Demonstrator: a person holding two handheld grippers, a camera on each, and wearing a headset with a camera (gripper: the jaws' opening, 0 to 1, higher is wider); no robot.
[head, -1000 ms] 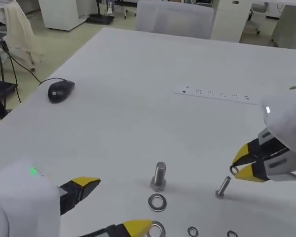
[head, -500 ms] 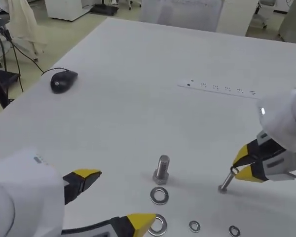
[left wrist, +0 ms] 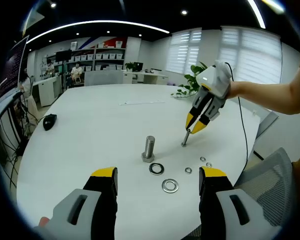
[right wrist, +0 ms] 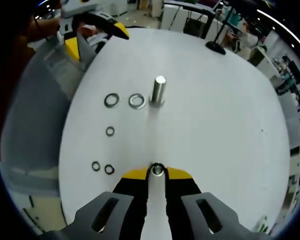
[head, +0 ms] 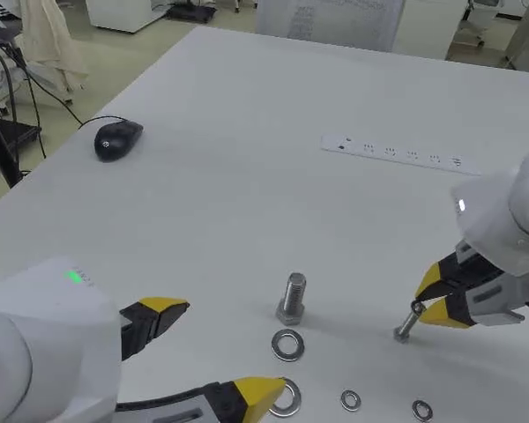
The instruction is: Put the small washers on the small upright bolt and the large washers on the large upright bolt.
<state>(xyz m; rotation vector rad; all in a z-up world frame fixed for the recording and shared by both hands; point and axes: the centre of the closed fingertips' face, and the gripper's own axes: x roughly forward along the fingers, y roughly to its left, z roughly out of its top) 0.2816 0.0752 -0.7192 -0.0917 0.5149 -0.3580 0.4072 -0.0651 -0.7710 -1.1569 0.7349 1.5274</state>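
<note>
The large upright bolt [head: 291, 298] stands near the table's front, and the thin small bolt [head: 406, 323] is to its right. My right gripper [head: 420, 301] is shut on a small washer [right wrist: 157, 170], which it holds right at the small bolt's top. Two large washers [head: 287, 345] [head: 286, 398] lie in front of the large bolt. Loose small washers [head: 350, 401] [head: 421, 410] rest further right. My left gripper [head: 213, 351] hovers open over the front left, nothing between its jaws. Seen from the left gripper view, the right gripper [left wrist: 197, 122] meets the small bolt [left wrist: 185, 138].
A black mouse [head: 117, 139] with its cable lies far left on the white table [head: 247, 176]. A white power strip [head: 392, 152] sits at the back right. Past the table's left edge are floor and furniture.
My right gripper has brought the small washer down to the small bolt's top. The left gripper stays open in place. The head camera has tilted slightly.
</note>
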